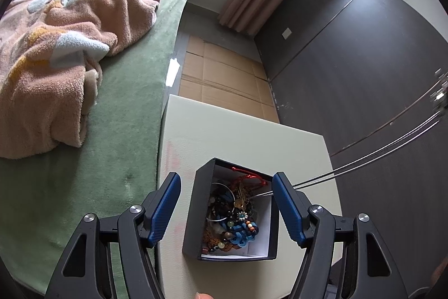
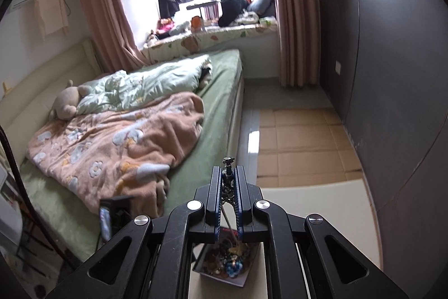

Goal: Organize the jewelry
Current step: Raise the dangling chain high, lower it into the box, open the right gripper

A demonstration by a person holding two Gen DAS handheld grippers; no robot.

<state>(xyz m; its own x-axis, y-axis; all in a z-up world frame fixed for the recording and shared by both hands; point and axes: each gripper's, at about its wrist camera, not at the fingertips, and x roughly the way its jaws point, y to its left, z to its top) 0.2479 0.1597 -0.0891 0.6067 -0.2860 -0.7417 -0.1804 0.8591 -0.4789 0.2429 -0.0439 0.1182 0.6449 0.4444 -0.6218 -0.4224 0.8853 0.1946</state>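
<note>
While the left gripper (image 1: pixel 225 188) gapes over the jewelry box (image 1: pixel 193 215), the right gripper (image 2: pixel 228 173) clamps a chain (image 2: pixel 228 181) beside the bed (image 2: pixel 196 181).

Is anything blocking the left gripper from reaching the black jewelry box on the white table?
Nothing visible does. The left gripper is open, its fingers either side of the black jewelry box. Only the silver chain crosses past its right finger, running taut from the box up to the shut right gripper.
</note>
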